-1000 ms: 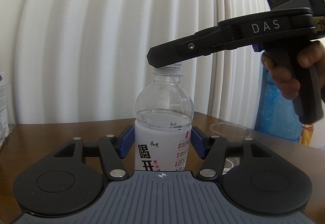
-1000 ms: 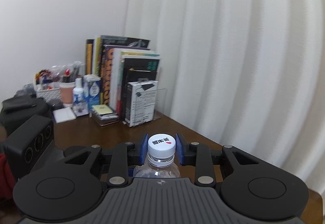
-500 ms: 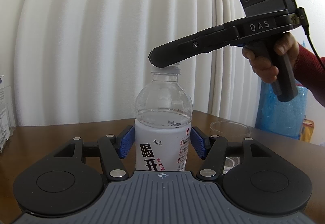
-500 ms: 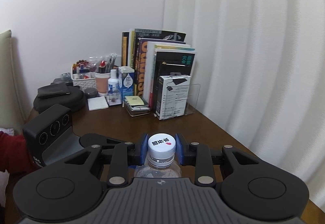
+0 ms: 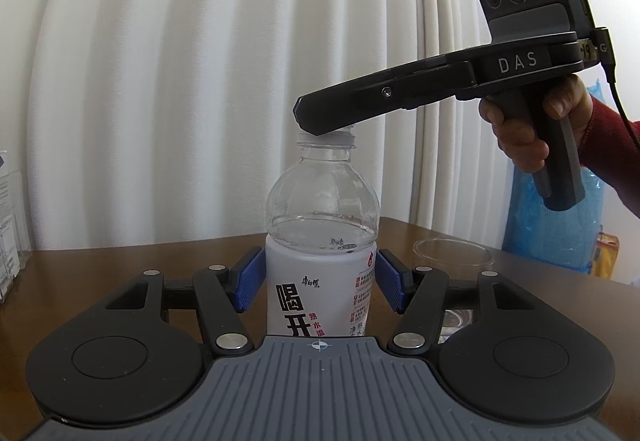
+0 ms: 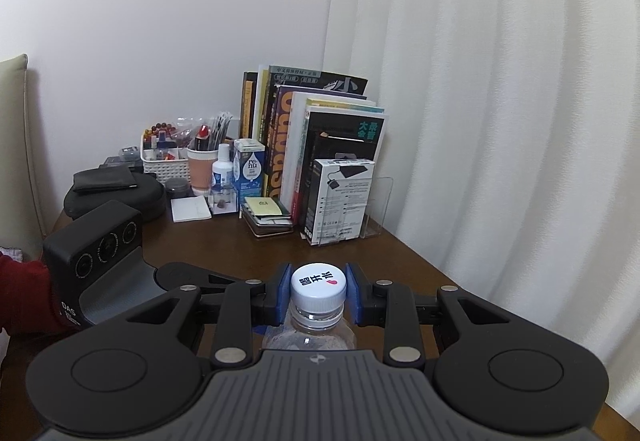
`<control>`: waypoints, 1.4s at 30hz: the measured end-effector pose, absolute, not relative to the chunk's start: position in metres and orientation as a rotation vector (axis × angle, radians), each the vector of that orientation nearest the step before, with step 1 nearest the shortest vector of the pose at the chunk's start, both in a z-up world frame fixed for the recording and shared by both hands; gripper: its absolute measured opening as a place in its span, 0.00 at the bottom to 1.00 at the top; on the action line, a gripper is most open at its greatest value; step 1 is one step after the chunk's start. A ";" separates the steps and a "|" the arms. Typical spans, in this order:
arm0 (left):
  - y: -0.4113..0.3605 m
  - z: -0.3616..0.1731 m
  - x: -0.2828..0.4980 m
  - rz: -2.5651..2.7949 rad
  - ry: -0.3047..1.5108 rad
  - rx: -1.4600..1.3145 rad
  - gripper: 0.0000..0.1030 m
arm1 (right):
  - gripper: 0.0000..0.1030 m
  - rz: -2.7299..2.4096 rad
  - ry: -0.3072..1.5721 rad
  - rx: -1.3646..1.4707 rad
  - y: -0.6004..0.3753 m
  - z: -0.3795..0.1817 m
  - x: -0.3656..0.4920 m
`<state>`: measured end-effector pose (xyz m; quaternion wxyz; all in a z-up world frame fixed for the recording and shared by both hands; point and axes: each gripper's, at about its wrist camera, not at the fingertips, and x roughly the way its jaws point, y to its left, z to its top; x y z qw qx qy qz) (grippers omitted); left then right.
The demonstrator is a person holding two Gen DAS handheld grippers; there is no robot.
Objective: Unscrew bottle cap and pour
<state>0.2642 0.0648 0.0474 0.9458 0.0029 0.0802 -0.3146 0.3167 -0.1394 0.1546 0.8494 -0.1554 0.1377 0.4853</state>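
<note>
A clear plastic bottle (image 5: 322, 265) with a white label stands upright on the brown table, part full of water. My left gripper (image 5: 320, 281) is shut on its body at label height. My right gripper (image 6: 318, 291) comes from the right and above, and its blue pads (image 6: 282, 291) are shut on the white cap (image 6: 318, 283). In the left wrist view the right gripper's fingers (image 5: 320, 117) cover the cap. A clear glass cup (image 5: 452, 255) stands on the table to the right of the bottle.
White curtains hang behind the table (image 6: 224, 241). Books (image 6: 320, 145), a white box (image 6: 340, 201), a basket of small items (image 6: 164, 157) and a black case (image 6: 116, 193) crowd the far left corner. A blue bag (image 5: 560, 225) sits right of the cup.
My right gripper has swung around the cap, its handle moving up and round to the right, with the pads staying shut on it. The bottle and left gripper have stayed still.
</note>
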 end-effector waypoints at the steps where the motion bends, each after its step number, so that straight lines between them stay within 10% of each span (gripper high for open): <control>1: 0.065 0.047 0.264 -0.641 0.163 0.006 0.58 | 0.31 1.018 0.288 -0.330 -0.139 0.155 0.316; 30: 0.064 0.048 0.266 -0.640 0.166 -0.003 0.58 | 0.59 0.588 0.166 -0.163 -0.115 0.136 0.260; 42: 0.063 0.049 0.266 -0.642 0.168 -0.009 0.58 | 0.43 0.440 0.123 -0.107 -0.093 0.119 0.265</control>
